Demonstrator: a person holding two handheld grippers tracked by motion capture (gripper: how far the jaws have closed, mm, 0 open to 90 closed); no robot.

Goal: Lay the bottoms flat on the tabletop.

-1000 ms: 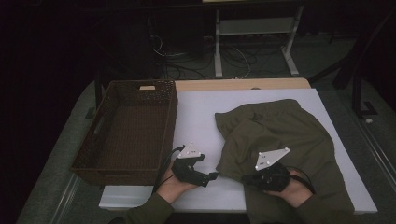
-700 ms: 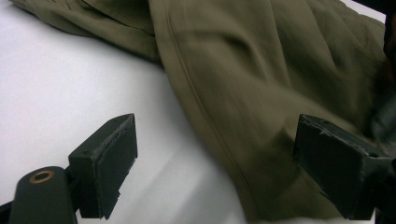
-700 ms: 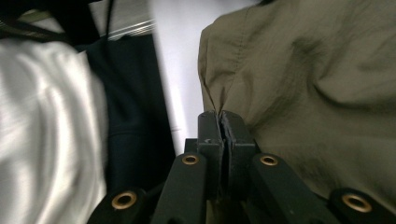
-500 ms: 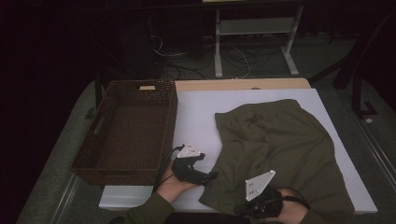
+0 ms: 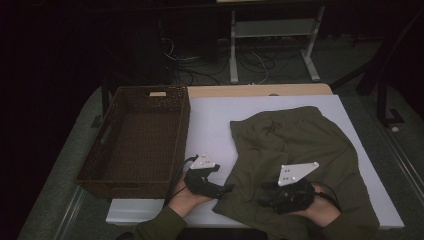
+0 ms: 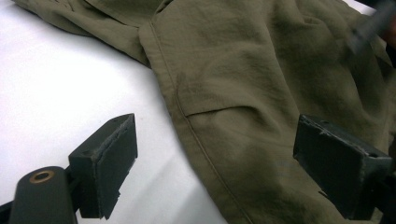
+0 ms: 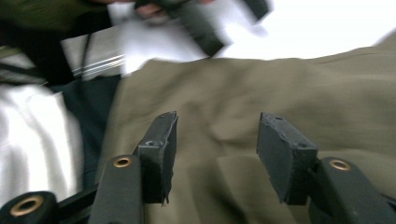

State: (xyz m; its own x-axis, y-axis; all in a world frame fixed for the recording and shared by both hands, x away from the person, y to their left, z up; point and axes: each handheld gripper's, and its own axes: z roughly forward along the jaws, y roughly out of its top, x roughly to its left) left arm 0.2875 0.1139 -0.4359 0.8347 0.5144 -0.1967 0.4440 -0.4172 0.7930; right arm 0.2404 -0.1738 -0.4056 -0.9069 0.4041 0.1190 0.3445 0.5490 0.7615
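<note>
High view: an olive green garment (image 5: 300, 155) lies spread over the right half of the white surface (image 5: 215, 120), its near hem running off the surface's 6 o'clock edge. A brown wicker basket (image 5: 107, 145) sits at 9 o'clock from the garment, just beside it but apart. The left tool (image 5: 225, 189) rests at the garment's 8 o'clock corner, its jaws spread wide with the cloth's edge lying between them, untouched by either pad. The right tool (image 5: 264, 196) hovers over the garment near its 6 o'clock hem; its jaws have just been opening and now stand parted above the fabric, nothing pinched. Right gripper view is blurred, with olive cloth beneath the two pads.
</note>
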